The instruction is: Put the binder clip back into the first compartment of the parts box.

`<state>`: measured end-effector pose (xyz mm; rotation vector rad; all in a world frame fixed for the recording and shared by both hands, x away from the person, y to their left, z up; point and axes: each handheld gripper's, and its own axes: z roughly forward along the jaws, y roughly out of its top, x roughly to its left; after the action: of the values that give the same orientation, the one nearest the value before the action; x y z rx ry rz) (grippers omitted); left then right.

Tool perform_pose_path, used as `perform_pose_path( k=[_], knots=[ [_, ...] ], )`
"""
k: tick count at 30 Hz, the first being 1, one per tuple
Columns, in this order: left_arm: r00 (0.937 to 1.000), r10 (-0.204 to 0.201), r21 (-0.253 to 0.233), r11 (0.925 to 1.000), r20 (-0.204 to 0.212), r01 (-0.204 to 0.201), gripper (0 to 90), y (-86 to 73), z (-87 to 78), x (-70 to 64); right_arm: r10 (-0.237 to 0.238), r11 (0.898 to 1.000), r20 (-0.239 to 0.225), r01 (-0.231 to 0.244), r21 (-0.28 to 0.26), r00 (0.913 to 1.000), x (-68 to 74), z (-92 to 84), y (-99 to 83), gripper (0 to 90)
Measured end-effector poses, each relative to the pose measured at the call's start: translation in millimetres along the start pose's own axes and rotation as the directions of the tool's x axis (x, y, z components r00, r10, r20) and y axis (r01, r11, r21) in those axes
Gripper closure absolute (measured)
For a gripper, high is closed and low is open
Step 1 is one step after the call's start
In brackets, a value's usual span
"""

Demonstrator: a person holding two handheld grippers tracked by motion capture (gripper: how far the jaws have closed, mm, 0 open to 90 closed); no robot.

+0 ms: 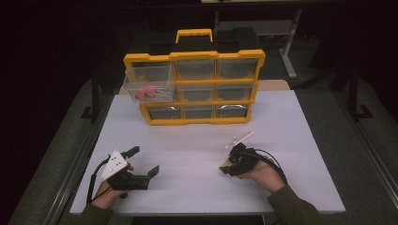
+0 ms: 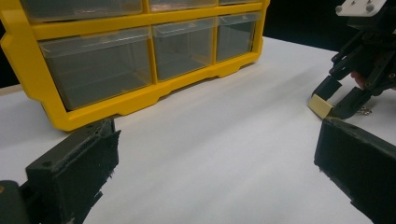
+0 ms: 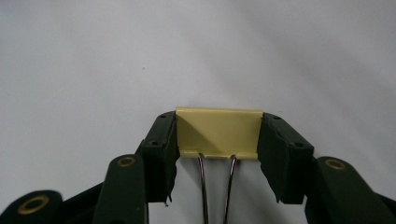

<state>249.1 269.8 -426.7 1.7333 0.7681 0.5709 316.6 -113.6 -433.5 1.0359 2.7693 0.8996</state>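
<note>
The right gripper [image 3: 218, 135] is grasping a pale yellow binder clip [image 3: 218, 132] between its jaws; the clip's wire handles [image 3: 215, 186] are cut off below. The left gripper [image 2: 215, 154] is released.

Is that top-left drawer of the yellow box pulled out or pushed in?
Pulled out. The top-left drawer juts forward of the yellow box, beyond its neighbours, with pink pieces lying inside.

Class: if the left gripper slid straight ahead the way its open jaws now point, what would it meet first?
Probably the yellow plastic organiser with clear drawers: it stands ahead of the left gripper across bare white table. Depth is hard to judge.
</note>
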Motion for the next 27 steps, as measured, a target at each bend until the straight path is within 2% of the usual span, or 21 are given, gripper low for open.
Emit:
perform_pose_path(
  k=[8,27],
  knots=[
    [1.0000,-0.002,-0.002,1.0000,0.000,0.002,0.0,-0.1,0.4,-0.5,-0.011,1.000,-0.021,0.010,-0.021,0.9997,1.0,-5.9,5.8,48.9],
    [1.0000,0.000,0.000,1.0000,-0.002,0.000,0.0,-0.6,0.6,0.1,-0.029,0.993,-0.028,0.025,-0.118,0.9992,-0.2,-34.7,36.8,48.9]
  ],
)
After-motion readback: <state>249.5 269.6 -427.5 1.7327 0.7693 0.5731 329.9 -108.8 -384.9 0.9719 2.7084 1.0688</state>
